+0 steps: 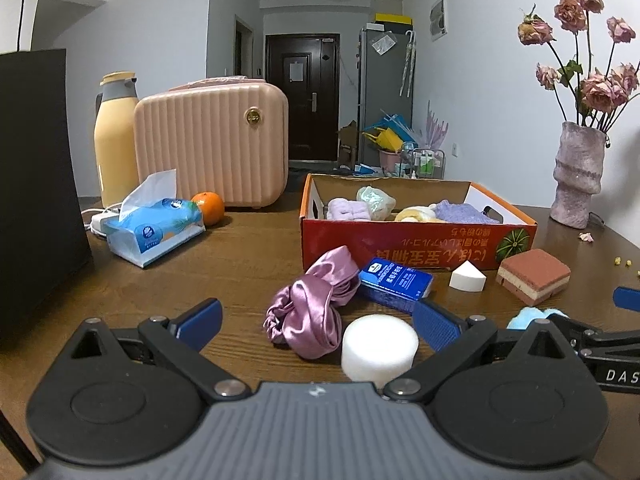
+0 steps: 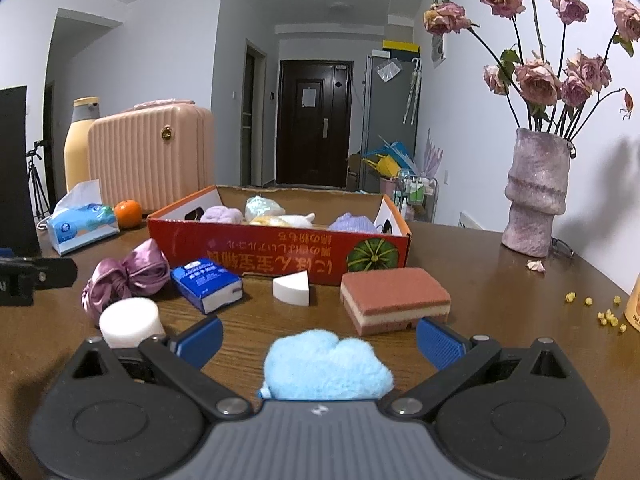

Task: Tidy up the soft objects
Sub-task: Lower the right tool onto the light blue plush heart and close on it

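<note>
I see the worktop (image 1: pixel 240 264) filling the lower half of both views, dark wood. At centre right of the left view sits the red box (image 1: pixel 400 240), open on top, with pale soft things in it: lilac, mint, yellow and purple.

In the upper left of the left view stands a pink case (image 1: pixel 212 144), with a yellow flask (image 1: pixel 114 140) just to its left. A vase (image 2: pixel 536 192) of dried roses stands at the right of the right view.

Lower in the left view, the tissue pack (image 1: pixel 154 230) lies left of the box with an orange (image 1: pixel 209 207) just behind it.

In front of the box, from left to right in the right view: a purple scrunchie (image 2: pixel 126 276), a blue packet (image 2: pixel 206 284), a white wedge (image 2: pixel 292 288) and a layered sponge (image 2: pixel 394 300). A white foam cylinder (image 1: pixel 378 348) stands in the lower centre of the left view.

My left gripper (image 1: pixel 316 322) has its jaws spread wide, the cylinder and scrunchie between them, untouched. My right gripper (image 2: pixel 320 338) is also released, with a blue puff (image 2: pixel 326 368) lying on the worktop between its jaws, close to the body.
</note>
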Action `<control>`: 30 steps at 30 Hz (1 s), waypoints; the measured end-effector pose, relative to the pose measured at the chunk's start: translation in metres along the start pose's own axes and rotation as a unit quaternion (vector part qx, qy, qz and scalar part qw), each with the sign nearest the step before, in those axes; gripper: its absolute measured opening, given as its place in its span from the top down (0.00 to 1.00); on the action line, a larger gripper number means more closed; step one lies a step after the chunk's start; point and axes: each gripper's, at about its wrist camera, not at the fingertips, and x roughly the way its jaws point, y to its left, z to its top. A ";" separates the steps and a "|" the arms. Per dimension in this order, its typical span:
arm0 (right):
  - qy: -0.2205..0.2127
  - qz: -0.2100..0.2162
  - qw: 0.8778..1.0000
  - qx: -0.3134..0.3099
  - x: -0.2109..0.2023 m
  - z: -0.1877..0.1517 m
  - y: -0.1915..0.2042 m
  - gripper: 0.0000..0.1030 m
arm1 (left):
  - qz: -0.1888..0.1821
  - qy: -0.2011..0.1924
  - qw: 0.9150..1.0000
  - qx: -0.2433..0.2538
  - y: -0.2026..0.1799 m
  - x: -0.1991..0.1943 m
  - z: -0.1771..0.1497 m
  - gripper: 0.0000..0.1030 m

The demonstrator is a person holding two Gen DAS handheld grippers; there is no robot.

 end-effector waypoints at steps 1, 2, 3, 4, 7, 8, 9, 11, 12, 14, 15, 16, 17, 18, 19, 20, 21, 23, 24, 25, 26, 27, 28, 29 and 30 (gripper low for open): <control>0.002 0.000 1.000 0.000 0.000 -0.001 0.000 0.00 | -0.001 0.002 1.000 -0.003 0.002 0.000 0.000 0.00; 0.004 0.000 1.000 -0.001 0.001 -0.001 0.001 0.00 | 0.000 0.003 1.000 -0.004 0.002 0.000 0.000 0.00; 0.005 0.000 1.000 -0.002 0.001 -0.002 0.001 0.00 | 0.000 0.004 1.000 -0.005 0.003 0.000 0.000 0.00; 0.007 0.000 1.000 -0.003 0.002 -0.002 0.002 0.00 | -0.001 0.005 1.000 -0.005 0.004 0.001 0.000 0.00; 0.017 0.001 1.000 -0.007 0.006 -0.003 0.004 0.00 | -0.001 0.008 1.000 -0.007 0.005 0.002 0.000 0.00; 0.022 0.002 1.000 -0.009 0.009 -0.004 0.005 0.00 | -0.001 0.010 1.000 -0.008 0.006 0.002 0.000 0.00; 0.027 0.003 1.000 -0.011 0.011 -0.004 0.006 0.00 | -0.001 0.011 1.000 -0.009 0.006 0.003 0.000 0.00; 0.039 0.004 0.999 -0.013 0.017 -0.006 0.007 0.00 | 0.002 0.014 1.000 -0.008 0.008 0.004 0.000 0.00; 0.048 0.004 0.999 -0.013 0.020 -0.007 0.007 0.00 | 0.003 0.014 1.000 -0.008 0.009 0.004 0.000 0.00; 0.063 0.001 0.998 -0.012 0.028 -0.008 0.006 0.00 | 0.006 0.015 1.000 -0.009 0.014 0.005 0.000 0.00; 0.069 0.001 0.998 -0.011 0.031 -0.008 0.005 0.00 | 0.008 0.015 1.000 -0.009 0.016 0.006 0.000 0.00; 0.075 0.000 0.997 -0.010 0.034 -0.008 0.005 0.00 | 0.010 0.016 1.000 -0.010 0.019 0.006 0.000 0.00; 0.080 -0.001 0.997 -0.009 0.037 -0.008 0.004 0.00 | 0.011 0.017 1.000 -0.011 0.021 0.007 0.000 0.00; 0.086 -0.003 0.996 -0.008 0.041 -0.009 0.003 0.00 | 0.012 0.019 1.000 -0.012 0.023 0.008 0.001 0.00; 0.092 -0.004 0.996 -0.007 0.045 -0.009 0.002 0.00 | 0.014 0.022 1.000 -0.013 0.025 0.010 0.001 0.00; 0.099 -0.006 0.995 -0.006 0.049 -0.009 0.002 0.00 | 0.014 0.024 1.000 -0.015 0.027 0.010 0.001 0.00; 0.107 -0.007 0.994 -0.004 0.053 -0.009 0.000 0.00 | 0.014 0.025 0.999 -0.016 0.028 0.011 0.001 0.00; 0.119 -0.005 0.993 0.000 0.061 -0.010 -0.003 0.00 | 0.014 0.027 0.999 -0.019 0.030 0.012 0.001 0.00; 0.125 -0.002 0.992 0.004 0.065 -0.010 -0.004 0.00 | 0.013 0.028 0.999 -0.020 0.031 0.012 0.001 0.00; 0.131 0.003 0.991 0.009 0.068 -0.010 -0.006 0.00 | 0.012 0.028 0.999 -0.021 0.031 0.012 0.001 0.00; 0.135 0.007 0.991 0.012 0.071 -0.010 -0.007 0.00 | 0.012 0.028 0.999 -0.021 0.031 0.011 0.000 0.00; 0.139 0.010 0.990 0.015 0.075 -0.010 -0.008 0.01 | 0.012 0.027 0.999 -0.020 0.031 0.011 0.000 0.00; 0.142 0.011 0.990 0.015 0.077 -0.010 -0.007 0.02 | 0.012 0.027 0.999 -0.019 0.030 0.011 0.000 0.00; 0.143 0.014 0.990 0.014 0.079 -0.010 -0.007 0.04 | 0.012 0.028 0.999 -0.018 0.030 0.011 0.000 0.00; 0.142 0.017 0.990 0.015 0.080 -0.010 -0.007 0.05 | 0.012 0.028 0.999 -0.018 0.030 0.011 0.000 0.00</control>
